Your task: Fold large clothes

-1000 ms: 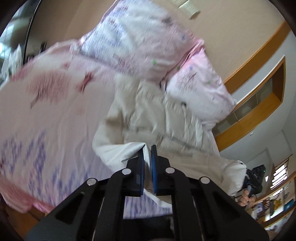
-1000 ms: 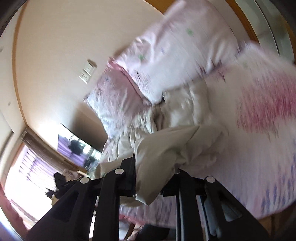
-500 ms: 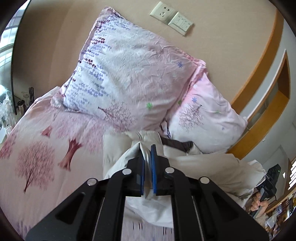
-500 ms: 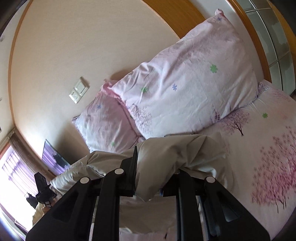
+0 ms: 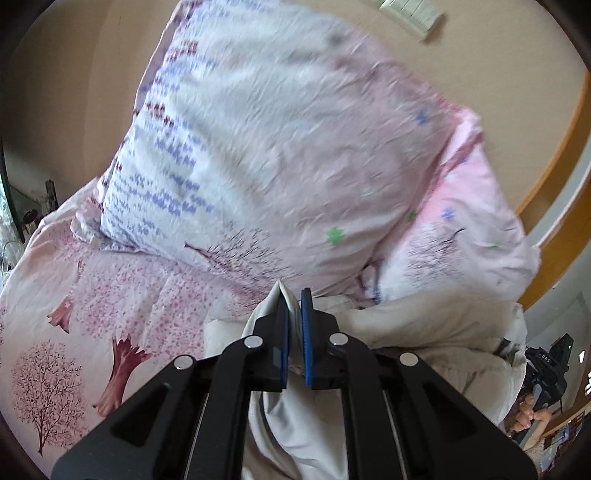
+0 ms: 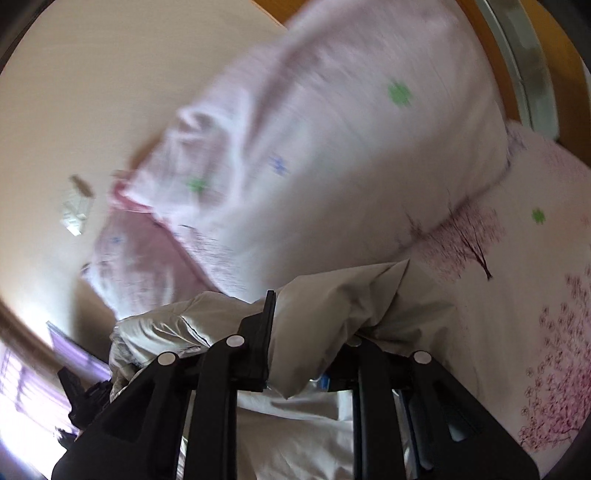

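Note:
A large cream-white jacket (image 5: 424,328) is bunched at the head of the bed, just below the pillows. My left gripper (image 5: 294,295) is shut on an edge of it, a thin fold showing between the blue pads. In the right wrist view the jacket (image 6: 332,306) drapes thickly over my right gripper (image 6: 306,314), which is shut on a bundle of it; the right finger is hidden under the cloth. The garment stretches between the two grippers.
Two pink floral pillows (image 5: 288,147) (image 5: 465,236) lean on the beige wall. The bed sheet (image 5: 110,302) with a pink tree print lies to the left; it also shows in the right wrist view (image 6: 517,295). Wall sockets (image 5: 410,14) sit above. The other hand-held gripper (image 5: 543,373) shows at the right edge.
Both grippers have carried the jacket toward the pillows, which now fill more of each view. The grips have not changed.

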`<action>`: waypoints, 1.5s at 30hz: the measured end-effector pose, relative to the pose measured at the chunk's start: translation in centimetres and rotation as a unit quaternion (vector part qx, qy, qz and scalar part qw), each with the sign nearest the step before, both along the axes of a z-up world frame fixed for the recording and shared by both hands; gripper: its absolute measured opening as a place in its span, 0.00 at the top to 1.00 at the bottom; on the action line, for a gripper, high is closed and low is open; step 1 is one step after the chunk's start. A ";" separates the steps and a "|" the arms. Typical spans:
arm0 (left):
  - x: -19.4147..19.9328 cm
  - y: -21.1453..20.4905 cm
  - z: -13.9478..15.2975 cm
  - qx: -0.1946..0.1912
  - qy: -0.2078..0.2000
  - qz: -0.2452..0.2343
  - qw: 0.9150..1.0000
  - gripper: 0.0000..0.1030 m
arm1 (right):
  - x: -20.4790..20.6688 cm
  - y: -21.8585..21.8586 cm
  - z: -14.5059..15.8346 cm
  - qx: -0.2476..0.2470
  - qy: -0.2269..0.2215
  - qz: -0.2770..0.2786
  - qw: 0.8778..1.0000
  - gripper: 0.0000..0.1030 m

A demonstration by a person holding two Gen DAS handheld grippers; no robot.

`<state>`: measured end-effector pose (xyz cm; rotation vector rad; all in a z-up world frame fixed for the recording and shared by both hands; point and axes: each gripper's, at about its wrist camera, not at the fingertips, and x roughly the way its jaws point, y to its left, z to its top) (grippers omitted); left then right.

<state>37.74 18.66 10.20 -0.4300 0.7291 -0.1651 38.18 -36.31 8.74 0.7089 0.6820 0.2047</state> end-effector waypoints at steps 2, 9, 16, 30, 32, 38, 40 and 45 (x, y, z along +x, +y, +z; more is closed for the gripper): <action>0.9 0.0 -1.2 0.005 0.016 0.004 1.000 0.93 | 0.9 0.0 -1.2 0.002 0.025 -0.010 1.000 0.78; 4.0 -0.9 -4.8 0.035 0.072 0.015 0.997 0.91 | 3.8 -0.4 -5.2 0.043 0.119 -0.053 0.991 0.65; 5.0 -0.2 -5.2 0.005 0.093 0.026 0.995 0.76 | 2.9 -2.5 -4.5 0.146 0.064 -0.064 0.985 0.28; -3.8 -4.6 0.1 0.040 -0.026 -0.062 0.997 0.28 | -3.8 6.5 0.5 -0.153 -0.023 0.062 0.986 0.62; -5.1 -6.9 -0.1 0.058 -0.025 -0.092 0.994 0.28 | -4.0 8.8 0.5 -0.185 -0.031 0.087 0.978 0.63; -5.0 -12.9 -2.8 0.162 0.006 -0.123 0.979 0.28 | -2.3 13.3 -0.8 -0.273 0.011 0.113 0.955 0.65; -3.7 -13.3 -4.1 0.168 0.033 -0.115 0.978 0.29 | -1.0 13.1 -2.3 -0.280 0.056 0.112 0.952 0.64; -0.9 -13.4 -5.4 0.166 0.070 -0.090 0.980 0.29 | 2.0 12.6 -5.7 -0.270 0.145 0.115 0.945 0.62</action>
